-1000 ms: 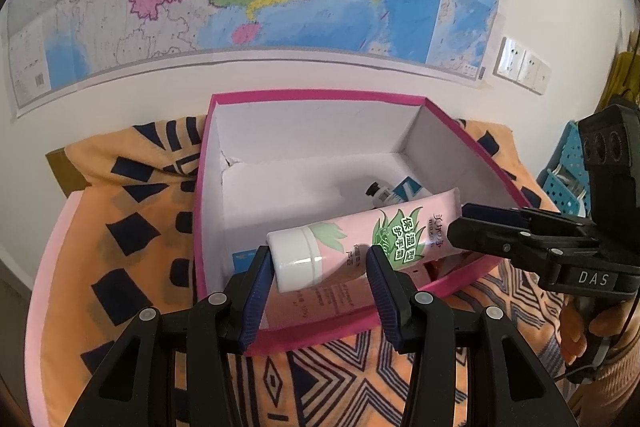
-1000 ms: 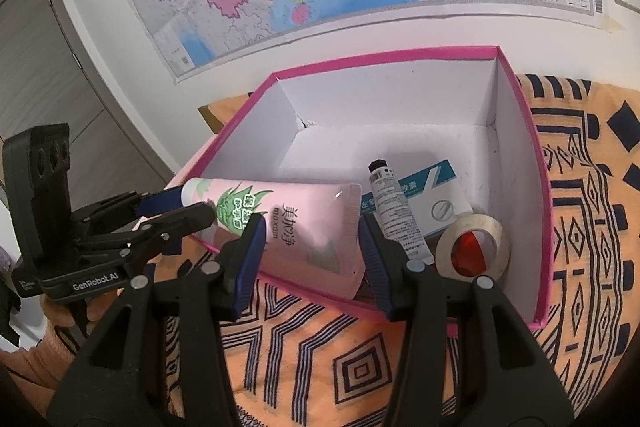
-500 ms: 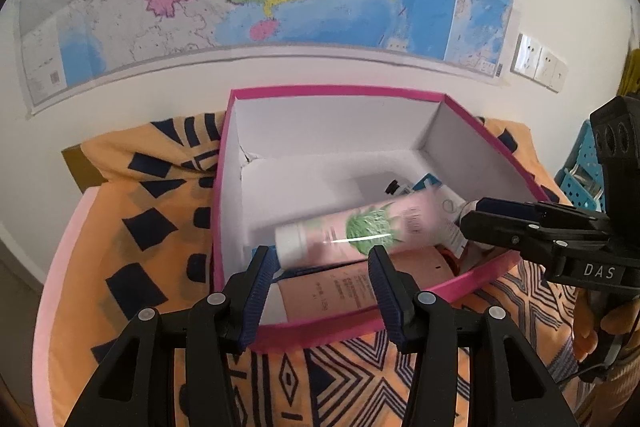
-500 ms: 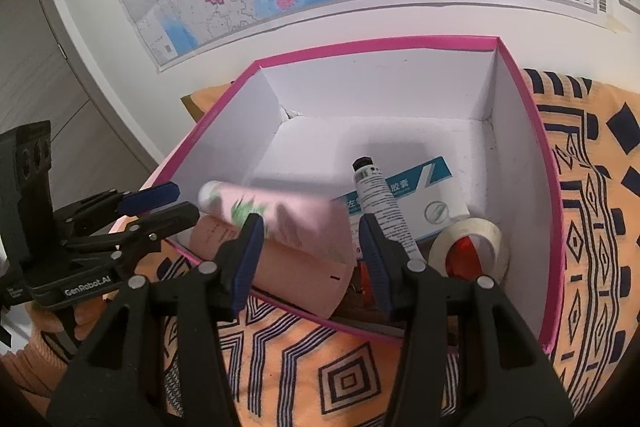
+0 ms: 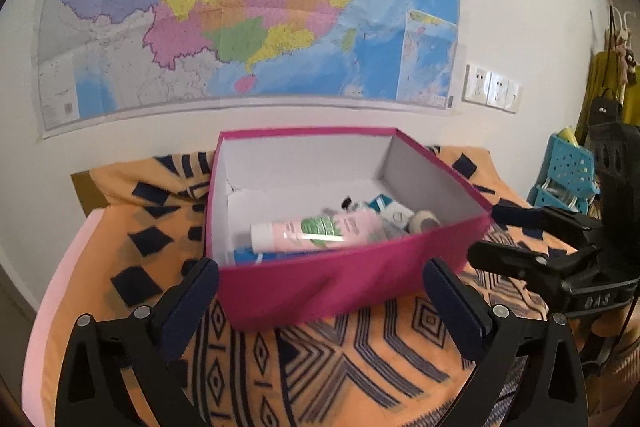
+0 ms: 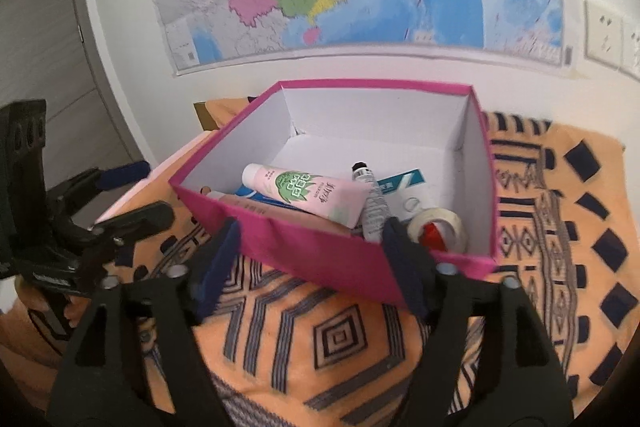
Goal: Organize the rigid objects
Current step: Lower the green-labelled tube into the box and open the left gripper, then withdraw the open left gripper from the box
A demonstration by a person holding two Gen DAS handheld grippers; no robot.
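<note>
My left gripper hangs just short of the pink box, angled downward, jaws opening wide with nothing between them. Inside the box the pink tube lies flat atop other packets, beside a small dark-capped tube and a tape roll. My right gripper is likewise tilted down, jaws opening, empty. I judge the tube placed; next calls for finding another loose item.
</note>
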